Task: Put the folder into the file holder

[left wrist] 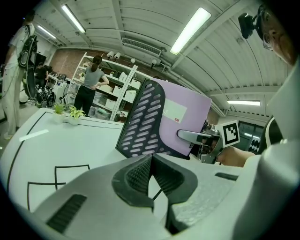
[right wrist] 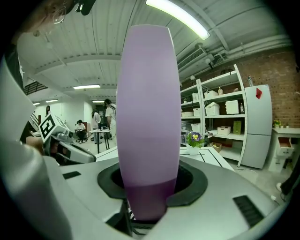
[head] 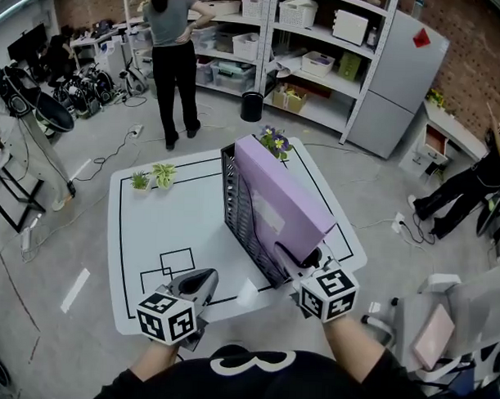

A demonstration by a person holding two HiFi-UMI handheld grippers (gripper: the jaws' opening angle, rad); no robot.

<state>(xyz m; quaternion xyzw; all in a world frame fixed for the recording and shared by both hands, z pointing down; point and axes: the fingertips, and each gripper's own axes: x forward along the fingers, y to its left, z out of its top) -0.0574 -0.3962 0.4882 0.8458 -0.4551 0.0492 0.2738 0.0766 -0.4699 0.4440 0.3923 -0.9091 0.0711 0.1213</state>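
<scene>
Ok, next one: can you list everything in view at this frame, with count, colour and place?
table: one, white with black lines, mid-floor.
file holder: one, black mesh, upright on the table's right half.
folder: one, lilac, tilted, behind the holder's mesh wall.
green plants: two, table's far left corner.
flowering plant: one, purple blooms, table's far edge.
shelving: white, back wall, holding boxes.
cabinet: one, grey, right of the shelving.
bin: one, black, on the floor by the shelving.
person: one, standing, facing the shelving.
left gripper: grey, shut, empty, at the table's near edge.
right gripper: grey, shut on the folder's near end.
</scene>
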